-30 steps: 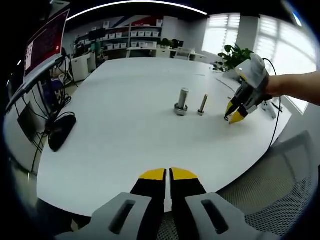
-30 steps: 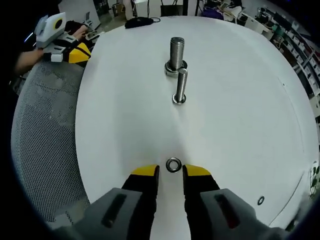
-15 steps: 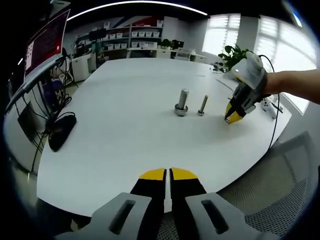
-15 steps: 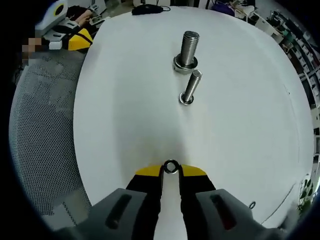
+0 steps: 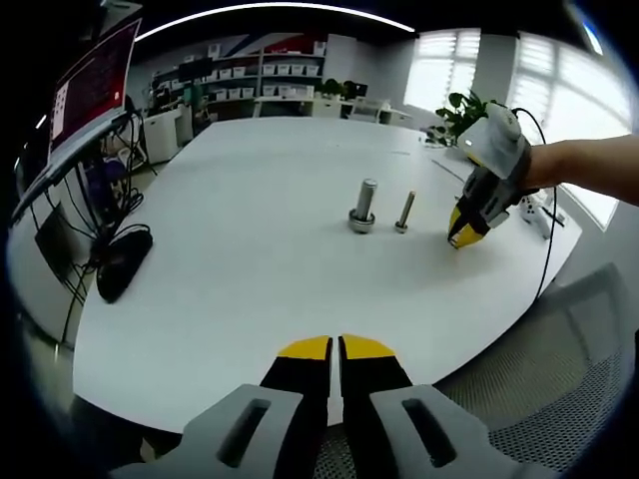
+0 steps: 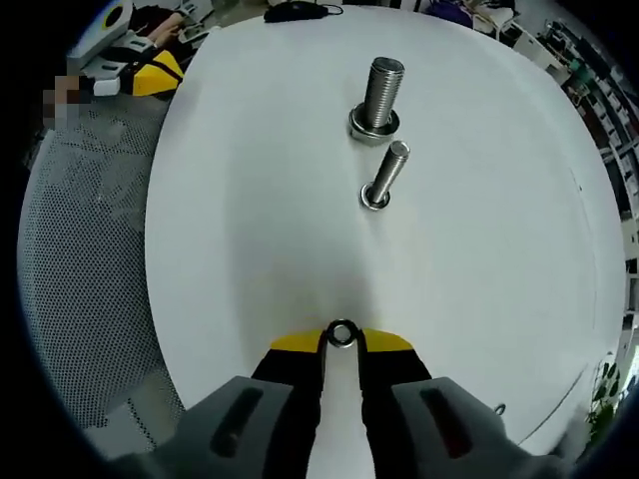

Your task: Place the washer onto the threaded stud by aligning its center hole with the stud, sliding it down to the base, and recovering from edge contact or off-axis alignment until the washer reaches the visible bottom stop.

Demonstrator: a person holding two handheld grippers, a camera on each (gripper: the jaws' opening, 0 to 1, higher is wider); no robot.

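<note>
My right claw (image 6: 341, 340) has closed on the washer (image 6: 341, 333) since a sec ago; pickup done, stud (image 6: 377, 96) next. Left claw (image 5: 335, 349) clenched, empty, over worktop (image 5: 240, 239).

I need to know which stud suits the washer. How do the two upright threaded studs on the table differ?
The thick stud is wider than the thin stud. The thick stud already carries a ring at its base; whether the thin stud does is unclear. The thin stud stands nearer the right gripper, which grips the washer. Both are silver metal, upright on the white table.
</note>
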